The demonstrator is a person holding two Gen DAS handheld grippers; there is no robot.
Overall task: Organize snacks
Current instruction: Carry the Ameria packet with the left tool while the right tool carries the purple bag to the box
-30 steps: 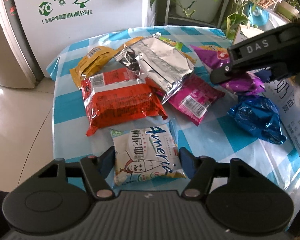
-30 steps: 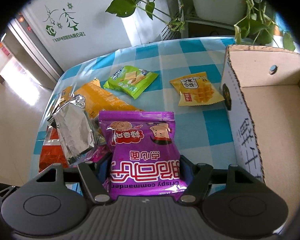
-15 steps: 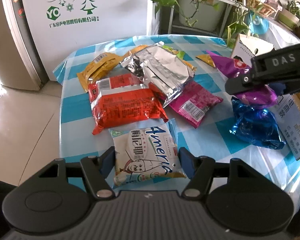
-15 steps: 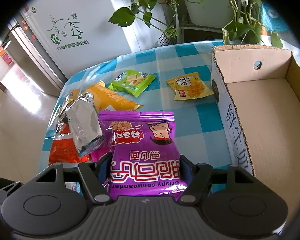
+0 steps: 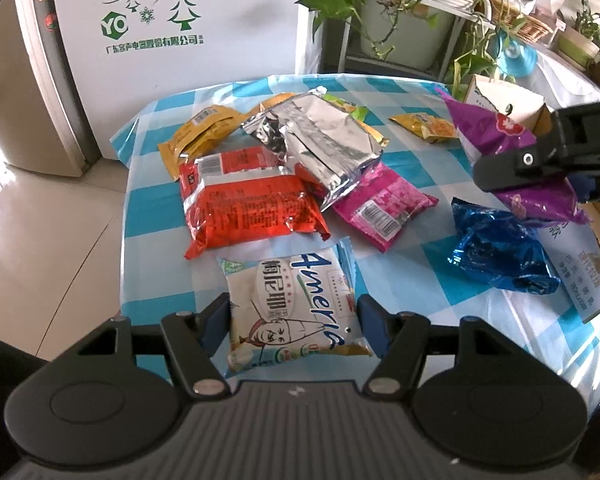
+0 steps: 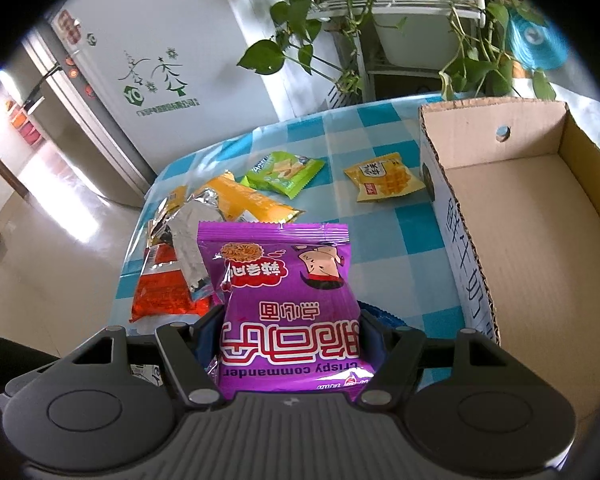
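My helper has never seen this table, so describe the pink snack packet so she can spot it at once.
Start at the blue-checked tablecloth and find the crumpled silver foil bag in the middle of the pile. The pink packet pokes out from under its near right edge, beside the red packet. It is the only magenta one, with a white barcode label.

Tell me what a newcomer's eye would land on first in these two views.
First, the purple snack bag clamped in the right gripper, lifted beside the open cardboard box on the right. Next, the white snack pack gripped by the left gripper at the near table edge. Behind it, a heap: a red packet with a crumpled silver bag lying on it.
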